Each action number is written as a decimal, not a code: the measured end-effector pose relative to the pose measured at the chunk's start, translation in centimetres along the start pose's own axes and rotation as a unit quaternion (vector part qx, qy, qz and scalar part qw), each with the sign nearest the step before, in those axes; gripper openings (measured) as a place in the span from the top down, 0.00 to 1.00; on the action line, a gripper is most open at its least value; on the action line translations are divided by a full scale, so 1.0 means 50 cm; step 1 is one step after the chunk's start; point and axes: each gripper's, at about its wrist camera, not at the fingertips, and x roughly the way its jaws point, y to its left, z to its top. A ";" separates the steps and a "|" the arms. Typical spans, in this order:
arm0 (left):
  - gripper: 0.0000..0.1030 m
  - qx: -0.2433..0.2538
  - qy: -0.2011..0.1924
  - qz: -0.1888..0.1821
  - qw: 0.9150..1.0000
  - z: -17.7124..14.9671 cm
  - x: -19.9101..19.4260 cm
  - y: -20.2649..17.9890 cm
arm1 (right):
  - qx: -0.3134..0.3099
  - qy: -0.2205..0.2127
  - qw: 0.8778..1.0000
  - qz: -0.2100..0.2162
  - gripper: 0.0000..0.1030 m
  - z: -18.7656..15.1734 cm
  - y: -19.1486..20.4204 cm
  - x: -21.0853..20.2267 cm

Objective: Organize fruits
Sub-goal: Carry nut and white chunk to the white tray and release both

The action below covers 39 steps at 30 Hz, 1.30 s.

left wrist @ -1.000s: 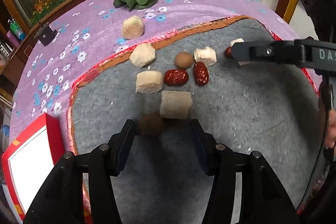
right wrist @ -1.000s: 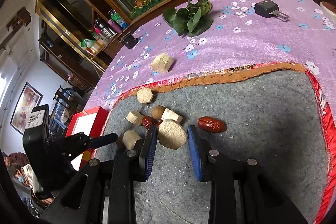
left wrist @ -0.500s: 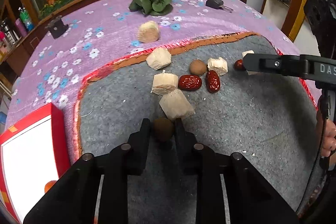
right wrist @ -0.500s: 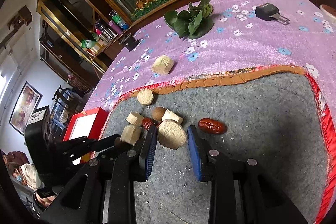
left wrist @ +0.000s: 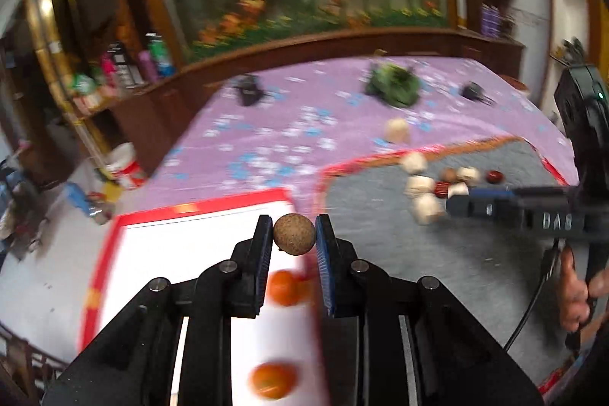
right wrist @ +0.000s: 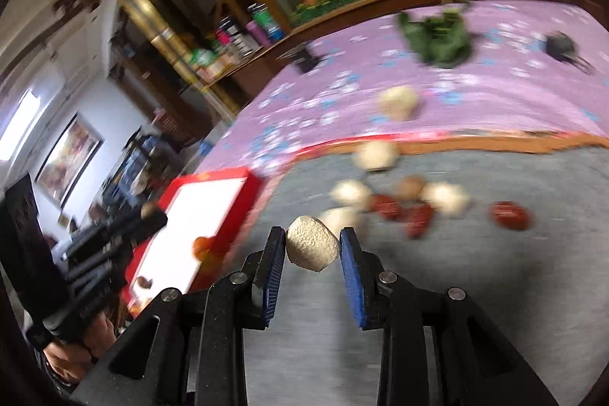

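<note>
Now my left gripper [left wrist: 294, 235] clamps a brown ball [left wrist: 294, 234] at frame centre; my right gripper [right wrist: 312, 248] pinches a beige chunk [right wrist: 312, 249] above the grey mat [right wrist: 495, 292].

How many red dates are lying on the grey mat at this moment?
3 red dates, all on the grey mat: two close together among the pale chunks, one apart to their right. Blur could hide another.

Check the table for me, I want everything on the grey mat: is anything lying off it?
Yes. One pale chunk sits alone on the purple flowered cloth, beyond the grey mat where the red dates and other chunks cluster.
</note>
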 end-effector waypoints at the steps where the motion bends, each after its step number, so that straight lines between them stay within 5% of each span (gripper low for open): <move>1: 0.80 -0.004 -0.003 0.012 1.000 -0.003 -0.006 0.018 | -0.009 0.006 1.000 0.009 0.71 -0.001 0.028 0.012; 9: 0.80 -0.037 -0.005 0.073 0.997 -0.056 -0.033 0.135 | -0.072 0.042 0.995 0.053 0.71 -0.033 0.216 0.099; 19: 0.80 -0.052 0.007 0.089 0.995 -0.097 -0.028 0.183 | -0.100 0.074 0.991 0.053 0.71 -0.074 0.299 0.154; 29: 0.80 -0.057 0.039 0.112 0.991 -0.122 -0.003 0.203 | -0.101 0.100 0.988 0.054 0.68 -0.084 0.310 0.191; 35: 0.54 -0.050 0.058 0.119 0.990 -0.124 0.009 0.189 | -0.083 0.078 0.992 0.061 0.68 -0.067 0.274 0.160; 39: 0.53 -0.036 0.059 0.101 0.993 -0.110 0.011 0.156 | -0.054 0.049 0.997 0.041 0.67 -0.040 0.198 0.111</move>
